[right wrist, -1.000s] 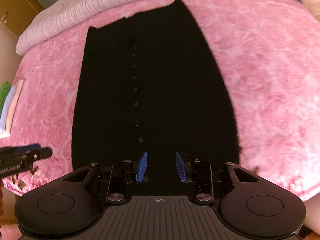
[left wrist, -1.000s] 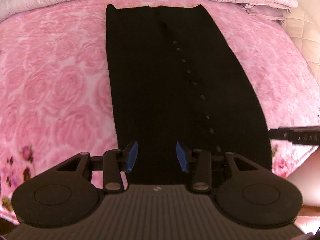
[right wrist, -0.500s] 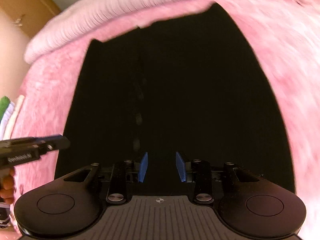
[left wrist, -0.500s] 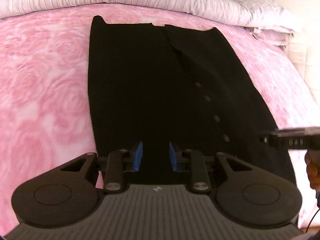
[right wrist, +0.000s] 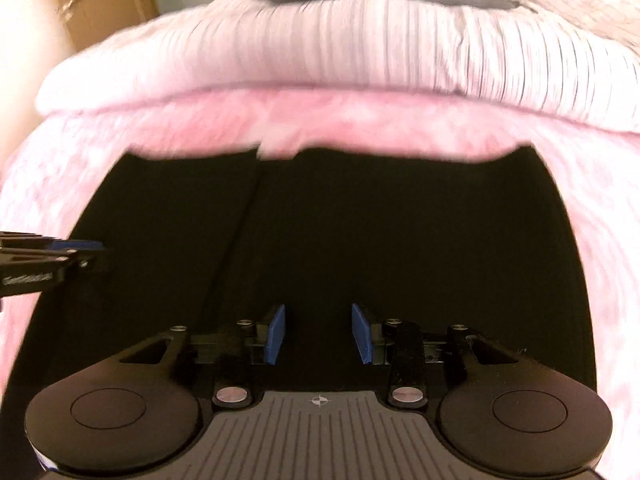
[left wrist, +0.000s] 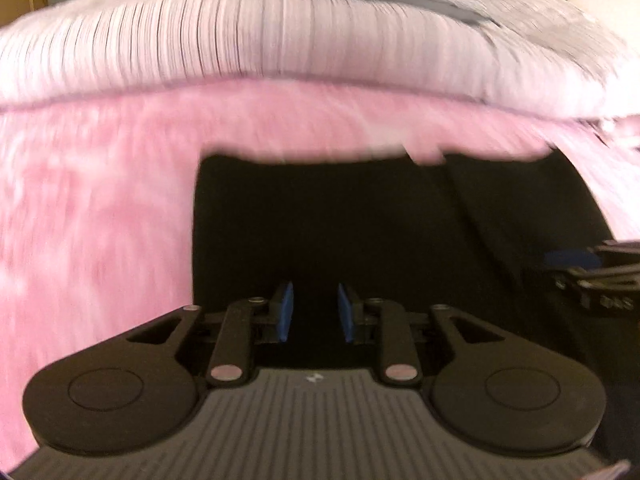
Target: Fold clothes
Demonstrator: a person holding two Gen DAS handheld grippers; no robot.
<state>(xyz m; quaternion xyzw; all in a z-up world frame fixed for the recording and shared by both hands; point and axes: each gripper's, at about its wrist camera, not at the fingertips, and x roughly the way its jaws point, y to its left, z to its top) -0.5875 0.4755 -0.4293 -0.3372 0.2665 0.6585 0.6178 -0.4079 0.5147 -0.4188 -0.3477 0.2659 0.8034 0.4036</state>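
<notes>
Angling down over black garment (left wrist: 360,220), left gripper (left wrist: 314,312) and right gripper (right wrist: 318,334) part-open, empty

Left claw (left wrist: 313,311) jaws apart, right claw (right wrist: 318,334) jaws apart, side by side

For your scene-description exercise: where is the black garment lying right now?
In both wrist views the black garment lies flat on the pink blanket, its far edge just short of the striped bedding.
</notes>
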